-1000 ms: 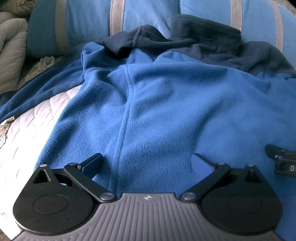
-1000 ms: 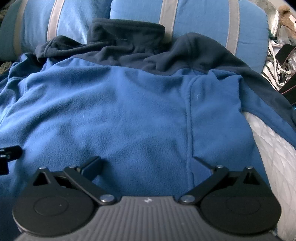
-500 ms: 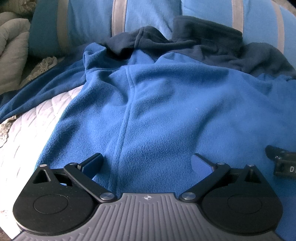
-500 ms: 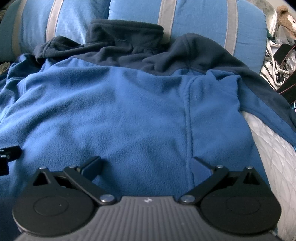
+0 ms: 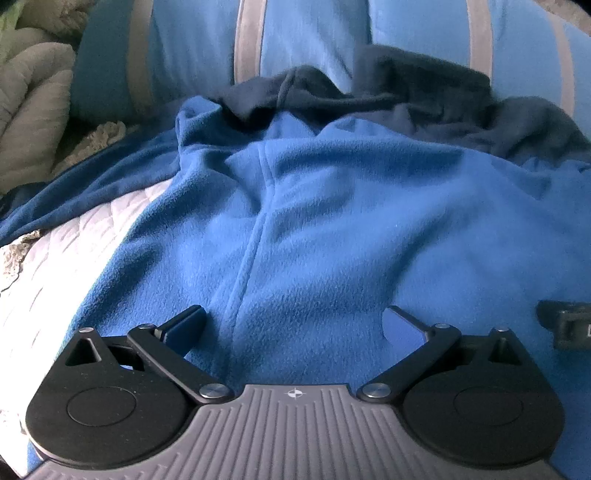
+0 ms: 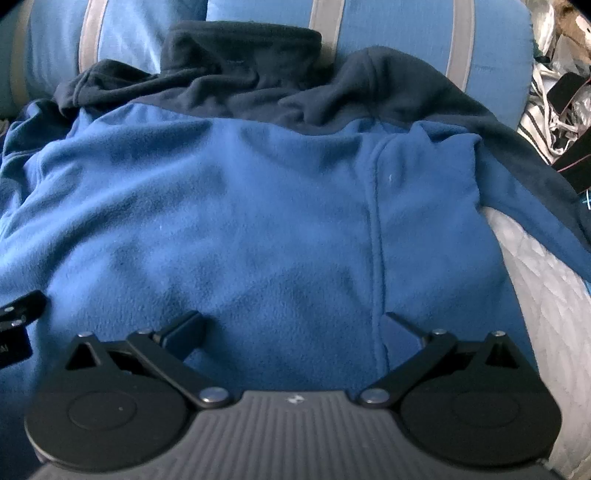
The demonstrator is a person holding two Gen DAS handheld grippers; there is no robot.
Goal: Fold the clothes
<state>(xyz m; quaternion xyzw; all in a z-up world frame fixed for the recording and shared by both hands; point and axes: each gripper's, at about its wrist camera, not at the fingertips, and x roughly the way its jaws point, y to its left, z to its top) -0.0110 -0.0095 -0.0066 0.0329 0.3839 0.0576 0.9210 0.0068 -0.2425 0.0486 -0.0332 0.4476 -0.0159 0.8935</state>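
Blue fleece jacket [image 5: 332, 236] lies spread flat, back up, on a bed with a white quilted cover [image 5: 66, 266], dark navy collar and yoke [image 6: 258, 85] at the far end against striped blue pillows [image 5: 314, 33]. Judged thick, soft, light, not slippery; it will drape and bunch, so pinch hems or side seams, not the middle. Left gripper [image 5: 295, 325] and right gripper [image 6: 293, 326] sit at the near hem, fingers spread wide, nothing pinched. A sleeve [image 5: 85, 192] trails far left, the other [image 6: 535, 155] far right. Bare quilt both sides gives room to fold inward; clutter [image 6: 557, 92] crowds the far right, a rumpled blanket [image 5: 33, 110] the far left.
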